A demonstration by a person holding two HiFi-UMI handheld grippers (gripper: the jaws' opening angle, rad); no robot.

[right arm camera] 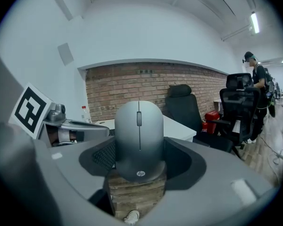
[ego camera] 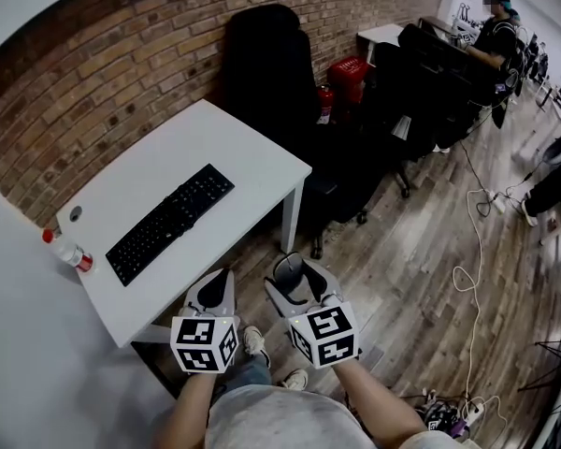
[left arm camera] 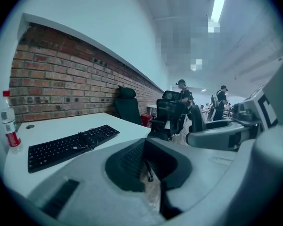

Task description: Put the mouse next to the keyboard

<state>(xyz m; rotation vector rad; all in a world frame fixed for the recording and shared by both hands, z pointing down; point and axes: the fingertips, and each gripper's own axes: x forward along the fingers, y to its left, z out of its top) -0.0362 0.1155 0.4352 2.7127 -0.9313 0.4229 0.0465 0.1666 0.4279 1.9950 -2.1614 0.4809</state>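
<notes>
A black keyboard [ego camera: 171, 221] lies slantwise on the white table [ego camera: 234, 148], and it also shows in the left gripper view [left arm camera: 70, 145]. My right gripper [ego camera: 293, 274] is shut on a grey mouse [ego camera: 288, 267], held in the air off the table's near right corner. In the right gripper view the mouse [right arm camera: 138, 138] stands upright between the jaws, wheel upward. My left gripper [ego camera: 217, 283] hangs beside it over the table's front edge. Its jaws are together with nothing between them [left arm camera: 148, 173].
A plastic bottle with a red cap [ego camera: 67, 250] stands at the table's left end. Black office chairs [ego camera: 262, 64] crowd the right side along the brick wall. A red fire extinguisher [ego camera: 325, 104] stands behind them. Cables [ego camera: 467, 279] trail over the wooden floor. A person [ego camera: 494, 36] sits far back.
</notes>
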